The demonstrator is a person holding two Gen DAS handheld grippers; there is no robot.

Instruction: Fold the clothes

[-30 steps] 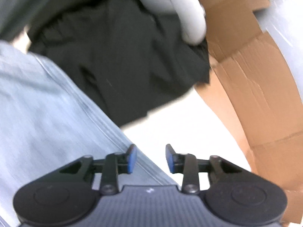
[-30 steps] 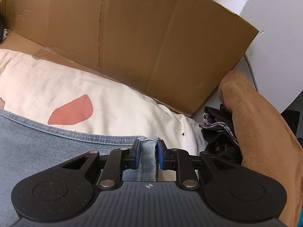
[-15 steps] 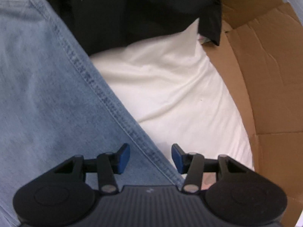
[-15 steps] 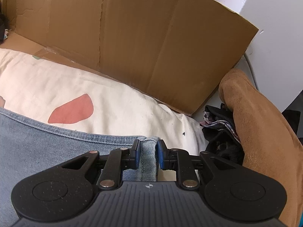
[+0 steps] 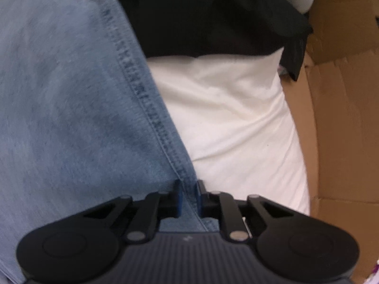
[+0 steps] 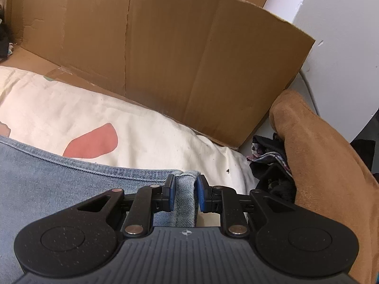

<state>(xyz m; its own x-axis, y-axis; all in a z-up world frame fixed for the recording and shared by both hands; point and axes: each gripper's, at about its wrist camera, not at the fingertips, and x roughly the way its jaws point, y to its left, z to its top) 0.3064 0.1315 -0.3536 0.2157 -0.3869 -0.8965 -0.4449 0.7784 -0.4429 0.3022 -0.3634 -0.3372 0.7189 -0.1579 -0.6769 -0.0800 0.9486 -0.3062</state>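
Light blue jeans (image 5: 71,108) lie on a white sheet (image 5: 232,123) and fill the left of the left wrist view. My left gripper (image 5: 188,189) is shut on the stitched side seam of the jeans. In the right wrist view the jeans (image 6: 59,179) spread across the lower left, on a cream sheet with a pink patch (image 6: 142,142). My right gripper (image 6: 186,187) is shut on a folded hem corner of the jeans.
A black garment (image 5: 208,16) lies beyond the jeans. Brown cardboard walls (image 5: 343,118) (image 6: 189,59) border the sheet. A tan cushion (image 6: 327,165) and a dark crumpled cloth (image 6: 270,165) sit at the right. A white wall (image 6: 343,35) stands behind.
My left gripper moved onto the jeans' side seam and closed on it; it was open before. My right gripper has kept its hold on the hem and barely moved.
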